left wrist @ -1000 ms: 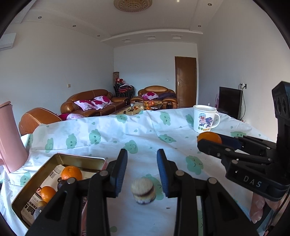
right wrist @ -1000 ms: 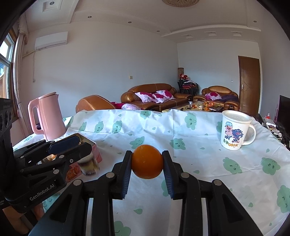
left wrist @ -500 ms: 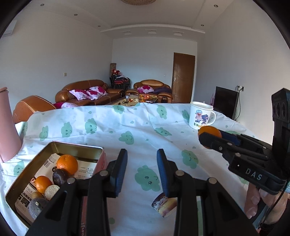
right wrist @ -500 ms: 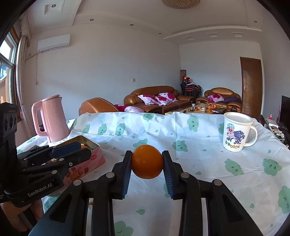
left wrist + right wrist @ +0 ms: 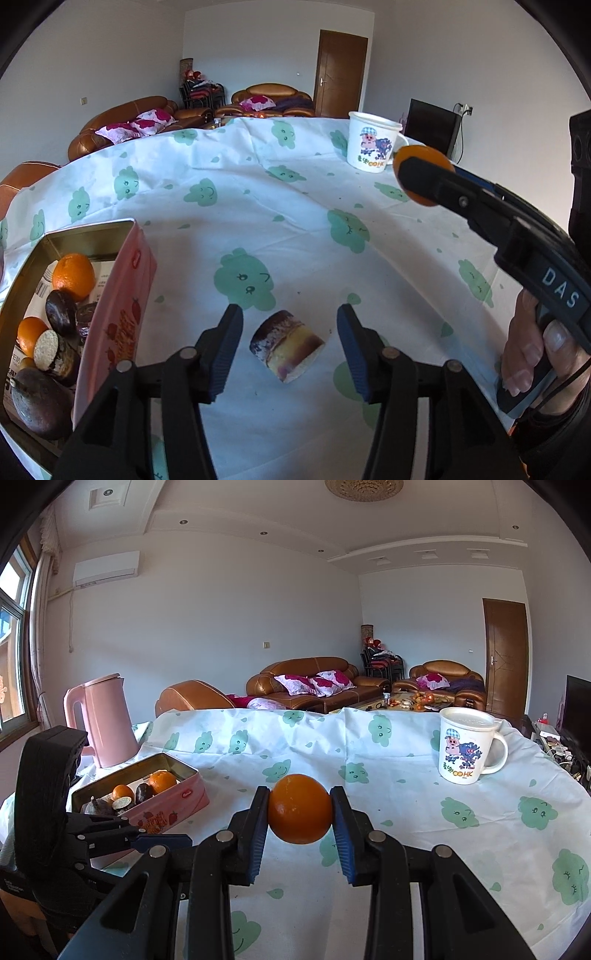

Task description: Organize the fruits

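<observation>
My right gripper (image 5: 300, 818) is shut on an orange (image 5: 300, 819) and holds it above the table; it also shows in the left wrist view (image 5: 421, 177). My left gripper (image 5: 290, 345) is open, its fingers on either side of a small purple and yellow cake piece (image 5: 286, 345) lying on the tablecloth. A pink tin (image 5: 125, 291) at the left holds oranges (image 5: 73, 276) and dark fruits (image 5: 61, 310); it also shows in the right wrist view (image 5: 184, 794).
A white cartoon mug (image 5: 467, 749) stands at the back right. A pink kettle (image 5: 105, 720) stands behind the tin at the far left. The tablecloth (image 5: 280, 206) with green prints covers the table. Sofas lie beyond.
My left gripper has tilted down toward the table, bringing the cake piece between its open fingers. The right gripper still holds the orange, nearly unmoved.
</observation>
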Tool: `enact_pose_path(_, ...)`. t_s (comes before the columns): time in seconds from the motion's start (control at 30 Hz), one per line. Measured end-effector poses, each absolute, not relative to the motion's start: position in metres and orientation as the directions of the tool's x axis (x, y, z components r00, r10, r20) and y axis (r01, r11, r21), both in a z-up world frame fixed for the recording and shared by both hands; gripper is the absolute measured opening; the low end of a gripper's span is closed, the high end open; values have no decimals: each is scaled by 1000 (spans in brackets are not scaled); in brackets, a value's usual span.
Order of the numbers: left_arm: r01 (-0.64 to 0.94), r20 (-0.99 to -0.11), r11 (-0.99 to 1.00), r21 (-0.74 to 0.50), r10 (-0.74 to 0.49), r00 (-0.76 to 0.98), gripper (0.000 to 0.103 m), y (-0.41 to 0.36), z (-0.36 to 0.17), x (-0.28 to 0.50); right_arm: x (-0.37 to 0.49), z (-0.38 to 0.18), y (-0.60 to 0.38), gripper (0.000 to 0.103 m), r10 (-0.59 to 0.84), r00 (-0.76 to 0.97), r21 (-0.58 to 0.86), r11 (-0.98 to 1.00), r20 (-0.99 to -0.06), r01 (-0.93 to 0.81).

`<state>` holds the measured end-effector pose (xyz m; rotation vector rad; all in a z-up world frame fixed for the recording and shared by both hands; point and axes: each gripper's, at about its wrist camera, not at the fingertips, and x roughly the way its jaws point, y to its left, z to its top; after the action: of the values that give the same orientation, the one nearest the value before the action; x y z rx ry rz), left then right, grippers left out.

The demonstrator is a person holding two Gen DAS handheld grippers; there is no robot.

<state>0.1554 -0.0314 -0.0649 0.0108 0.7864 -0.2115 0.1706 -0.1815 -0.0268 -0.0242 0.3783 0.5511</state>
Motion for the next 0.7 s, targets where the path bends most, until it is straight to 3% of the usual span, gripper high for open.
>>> enact_pose_path(0.07,206,-724,975,-78,-198,661,55,-32,-69,160,172,-27,-182,35,509,781,82,852,-361,-517)
enact_pose_path(0.13,201,-743,975,-90,-201,639,45,-30,-73,164,172,-27,-182,35,510,779,88,852,-364,-517)
enact_pose_path(0.3,190,-717,976,-105,-207,666,45,-25,-69,159,171,-27,-182,35,510,782,79,851,-360,-519)
enact_pose_path(0.4,187,-658,977,-102,-208,724,45,-22,-57,149,166,-26,-180,35,507,789,57,851,-348,-522)
enact_pose_path(0.7,62,-489,998,-16,-62,870,45,-3,-29,117,159,-25,-171,35,539,768,74,832,-346,-550)
